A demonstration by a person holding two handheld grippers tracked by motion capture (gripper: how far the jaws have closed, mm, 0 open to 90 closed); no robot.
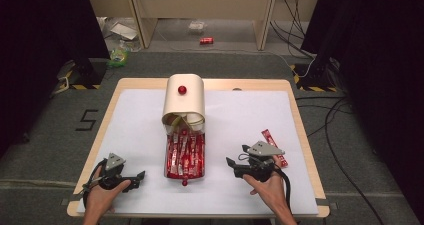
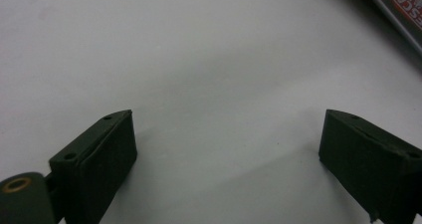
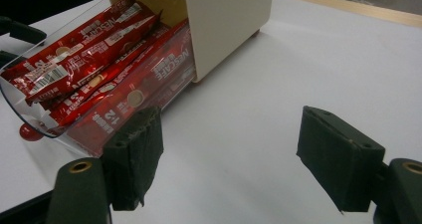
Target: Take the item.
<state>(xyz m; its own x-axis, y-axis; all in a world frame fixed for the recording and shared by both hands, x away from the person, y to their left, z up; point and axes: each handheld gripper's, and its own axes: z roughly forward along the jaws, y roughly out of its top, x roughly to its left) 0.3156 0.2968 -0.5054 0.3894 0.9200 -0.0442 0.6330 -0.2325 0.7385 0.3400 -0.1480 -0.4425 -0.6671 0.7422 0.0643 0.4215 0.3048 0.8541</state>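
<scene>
Coffee sachets [image 1: 185, 154], red Nescafé sticks by the print in the right gripper view, fill the clear drawer [image 1: 167, 171] pulled out toward me from the cream dispenser box [image 1: 184, 101] at mid-bench.

Working left to right:

- My left tongs [image 1: 140, 175] rest low on the white bench [image 1: 135, 130] cover near the front edge, left of the drawer and apart from it. In the left gripper view the jaws stand wide with bare surface between them; released, nothing grasped. The drawer's red-printed corner [image 2: 398, 7] sits at that view's upper right.
- The drawer is fully extended, with its red knob [image 1: 184, 182] at the front. The sachets lie lengthwise, stacked and slightly heaped. A second red knob [image 1: 182, 90] sits on the box top.
- My right tongs [image 1: 236, 159] rest right of the drawer, pointing toward it. The right gripper view shows the jaws spread with nothing between them; released.
- One loose sachet [image 1: 274, 146] lies on the bench just beyond my right hand [image 1: 267, 185], well apart from the drawer.

Judgement on progress: the drawer is open and loaded, and neither tool is engaged. I read the loose sachet as the outstanding item, to be picked up and placed with the rest; closing the drawer would follow. I cannot tell whether the drawer has room left.
</scene>
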